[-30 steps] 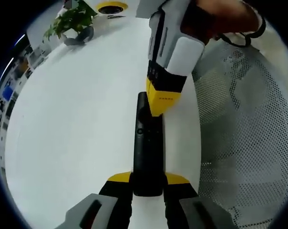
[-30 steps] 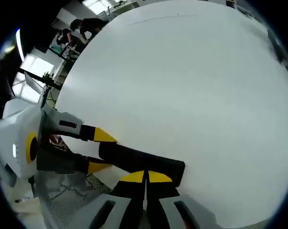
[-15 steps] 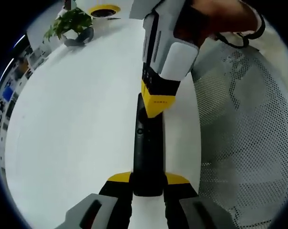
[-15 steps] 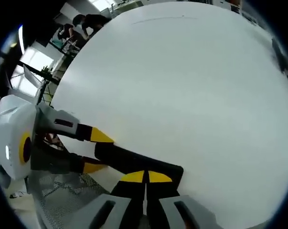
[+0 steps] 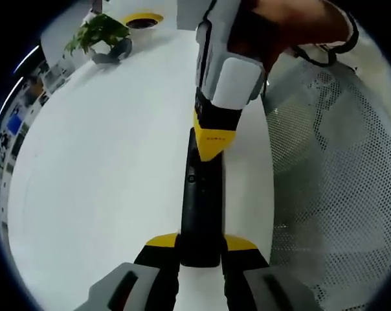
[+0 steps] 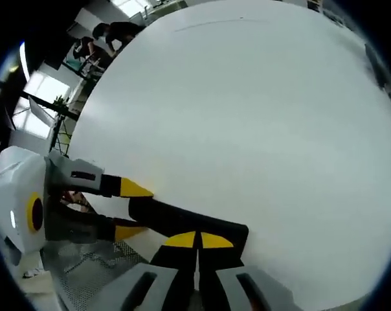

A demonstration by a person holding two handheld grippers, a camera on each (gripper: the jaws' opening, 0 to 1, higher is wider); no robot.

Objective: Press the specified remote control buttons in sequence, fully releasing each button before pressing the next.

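White table (image 5: 105, 168) is lying bare left of the remote (image 5: 200, 207), offering open passage. Right gripper (image 5: 213, 144) is sitting on the remote's far end, blocking approach from ahead. Mesh chair (image 5: 338, 188) is crowding the right edge. Potted plant (image 5: 101, 32) is standing well apart, far corner.

left gripper view close along remote (image 5: 200, 201), right gripper view crosswise at it, both sharing white table (image 6: 260, 116)

Left claw (image 5: 199, 249) grips remote (image 5: 200, 201) (black).
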